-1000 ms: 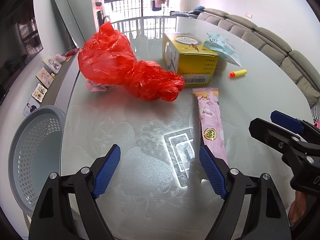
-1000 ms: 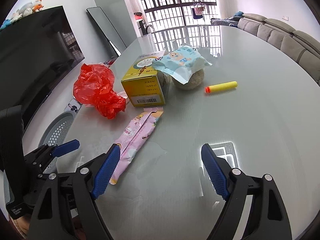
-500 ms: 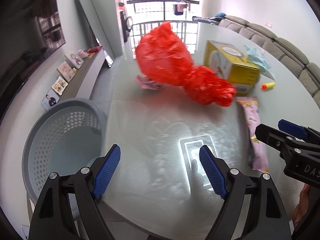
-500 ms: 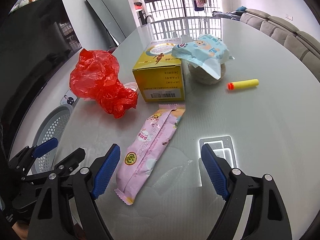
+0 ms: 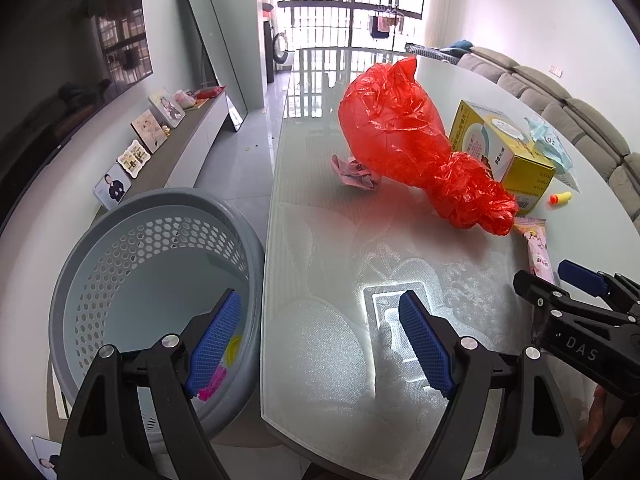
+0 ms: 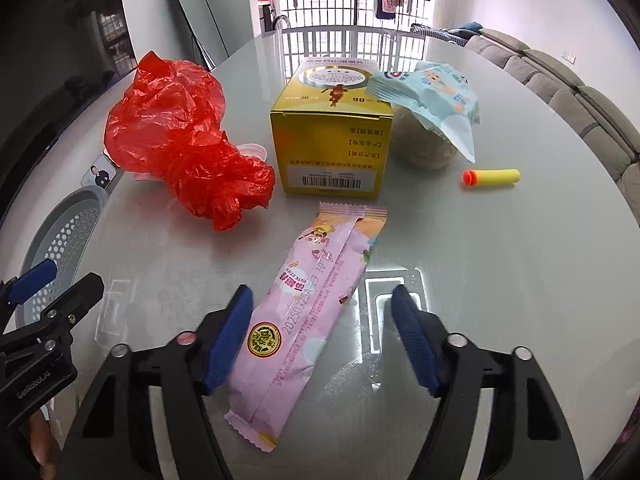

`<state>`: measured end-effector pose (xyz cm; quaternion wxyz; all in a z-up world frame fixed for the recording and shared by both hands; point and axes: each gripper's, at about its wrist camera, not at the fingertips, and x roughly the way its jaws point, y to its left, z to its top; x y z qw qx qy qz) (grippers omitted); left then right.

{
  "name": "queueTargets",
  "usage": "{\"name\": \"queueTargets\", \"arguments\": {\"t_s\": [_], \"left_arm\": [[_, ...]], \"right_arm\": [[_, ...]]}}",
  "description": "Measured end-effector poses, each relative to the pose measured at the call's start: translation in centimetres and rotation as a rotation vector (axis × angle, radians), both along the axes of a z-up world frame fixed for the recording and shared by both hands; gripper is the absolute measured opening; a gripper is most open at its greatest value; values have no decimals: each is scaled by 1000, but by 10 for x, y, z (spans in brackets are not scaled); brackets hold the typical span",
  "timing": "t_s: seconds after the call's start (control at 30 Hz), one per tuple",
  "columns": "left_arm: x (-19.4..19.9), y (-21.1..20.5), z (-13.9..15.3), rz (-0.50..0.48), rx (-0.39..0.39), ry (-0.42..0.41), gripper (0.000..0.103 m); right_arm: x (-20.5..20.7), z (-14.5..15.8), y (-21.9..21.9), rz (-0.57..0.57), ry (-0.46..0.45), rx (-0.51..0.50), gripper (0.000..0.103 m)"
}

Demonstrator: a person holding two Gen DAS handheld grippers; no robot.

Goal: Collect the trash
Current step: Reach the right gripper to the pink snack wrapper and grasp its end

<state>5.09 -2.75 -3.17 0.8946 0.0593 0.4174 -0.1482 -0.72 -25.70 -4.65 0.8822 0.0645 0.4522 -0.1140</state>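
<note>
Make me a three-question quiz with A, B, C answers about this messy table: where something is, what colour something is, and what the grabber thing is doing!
1. Where is the grey basket?
A. On the table
B. On the floor beside the table
C. On the sofa

2. What colour is the crumpled plastic bag?
A. Red
B. Green
C. White

3. What is the right gripper doing?
A. Shut on the foam dart
B. Lifting the yellow box
C. Open, with the pink snack packet lying between its fingers

Answers: 1 B, the basket sits below the table's edge. 2 A, the bag is bright red. 3 C, both blue pads stand apart on either side of the packet, which lies flat.
</note>
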Motion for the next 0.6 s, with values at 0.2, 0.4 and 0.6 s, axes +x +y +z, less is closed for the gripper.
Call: {"name": "queueTargets", "arguments": {"t_s": [0.2, 0.4, 0.6], "left_arm": [[4, -7, 3, -7, -24, 3, 80], [6, -21, 12, -20, -51, -15, 85], [13, -45, 24, -31, -71, -29, 87]], "right_arm": [[-5, 3, -2, 25, -18, 8, 31], [-19, 11, -22, 33, -62, 51, 26], [-36, 21, -48, -6, -108, 63, 26]]}}
